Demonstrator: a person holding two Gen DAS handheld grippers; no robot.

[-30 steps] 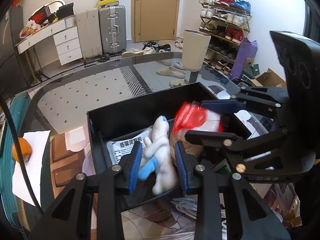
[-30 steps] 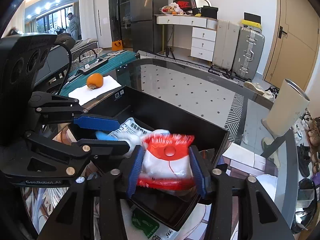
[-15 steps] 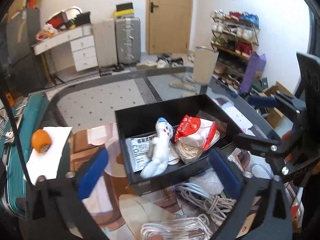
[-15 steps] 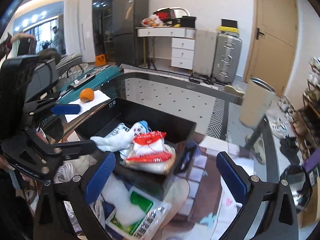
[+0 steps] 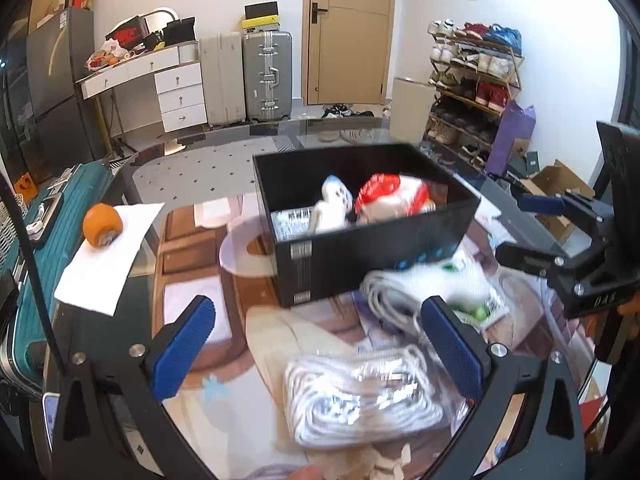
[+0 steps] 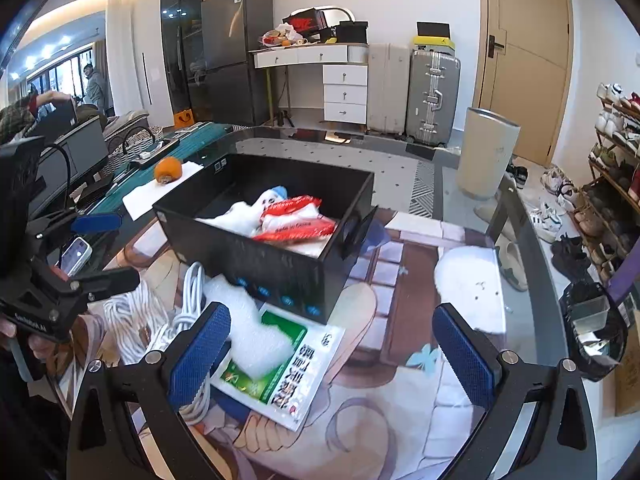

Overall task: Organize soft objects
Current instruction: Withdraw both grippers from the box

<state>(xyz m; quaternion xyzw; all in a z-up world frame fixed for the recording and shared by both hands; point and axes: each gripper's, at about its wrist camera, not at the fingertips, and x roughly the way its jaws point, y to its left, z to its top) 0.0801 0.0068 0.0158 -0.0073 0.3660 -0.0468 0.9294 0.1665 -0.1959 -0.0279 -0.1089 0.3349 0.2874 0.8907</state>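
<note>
Glass-topped and laid with a printed mat, my surface (image 6: pixel 420 264) carries the black box (image 5: pixel 372 260), and I place everything against that box. Far to its left, an orange (image 5: pixel 102 225) sits on white paper. My left claw (image 5: pixel 316 340) is spread wide and empty now; a moment ago it pinched the white plush doll (image 5: pixel 332 208), which lies inside the box. Just in front of the box, on my side, wait the bagged white cords (image 5: pixel 360 396) and a loose white cable (image 6: pixel 188 300). Touching the box's near wall lies the green-printed packet (image 6: pixel 280 364) with a white foam piece on it. My right claw (image 6: pixel 332 352) is likewise spread and empty, having let go of the red-and-white bag (image 6: pixel 296 220), which rests in the box beside the doll. Both claws have drawn back from the box. I judge two soft things stowed and the ones in front of the box still to be gathered; the packet looks nearest my right claw.
</note>
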